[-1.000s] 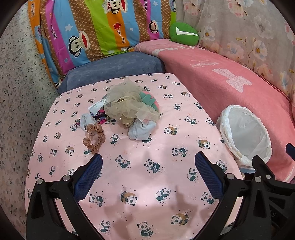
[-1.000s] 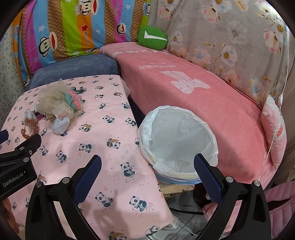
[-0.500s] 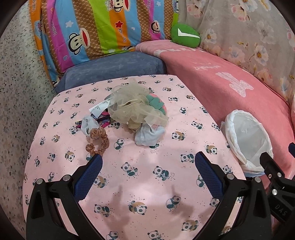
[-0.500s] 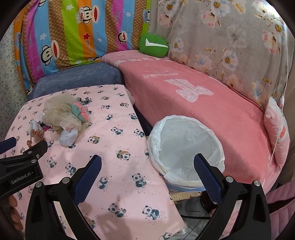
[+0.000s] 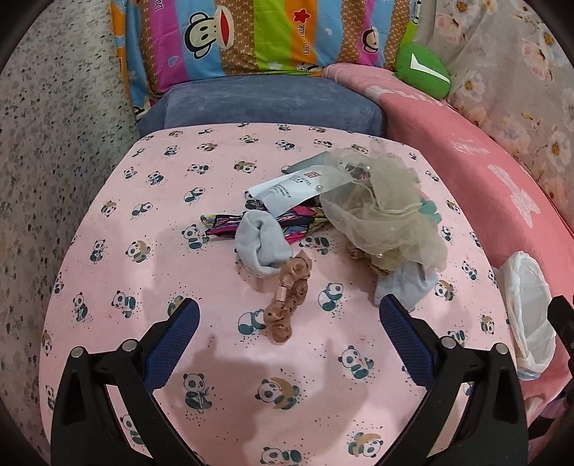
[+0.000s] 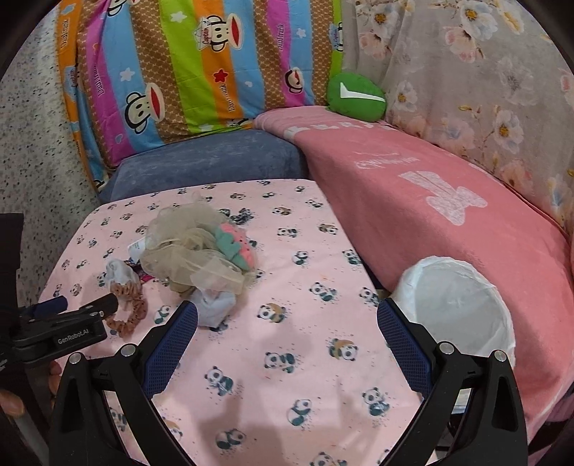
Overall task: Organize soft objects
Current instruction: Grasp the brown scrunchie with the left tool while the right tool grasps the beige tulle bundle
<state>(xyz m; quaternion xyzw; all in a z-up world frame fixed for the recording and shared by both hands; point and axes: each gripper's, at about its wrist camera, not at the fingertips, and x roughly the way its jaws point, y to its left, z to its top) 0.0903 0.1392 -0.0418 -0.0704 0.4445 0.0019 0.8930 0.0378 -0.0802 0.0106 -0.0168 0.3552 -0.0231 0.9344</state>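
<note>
A small heap of soft things lies on the pink panda-print table (image 5: pixel 150 251). In it are a beige tulle scrunchie (image 5: pixel 387 211), a rolled grey sock (image 5: pixel 262 243), a brown scrunchie (image 5: pixel 287 304), a pale blue cloth (image 5: pixel 405 286), a multicoloured cloth with a white label (image 5: pixel 287 190) and a pink-and-teal piece (image 6: pixel 236 247). My left gripper (image 5: pixel 288 322) is open, low over the table, with the brown scrunchie between its fingers and untouched. My right gripper (image 6: pixel 287 322) is open above the table, its left finger near the pale blue cloth (image 6: pixel 215 308). The left gripper (image 6: pixel 64 322) shows at the right wrist view's left edge.
A white-lined bin (image 6: pixel 455 319) stands off the table's right edge against a pink-blanketed sofa (image 6: pixel 448 215). Behind the table are a blue cushion (image 5: pixel 265 104), a striped monkey-print pillow (image 5: pixel 269 32) and a green cushion (image 6: pixel 355 95). A speckled wall (image 5: pixel 46 143) runs on the left.
Both grippers have moved forward and left toward the heap. The left one dropped closer, so the brown scrunchie now lies between its fingers. The bin has slid toward the right edge of both views.
</note>
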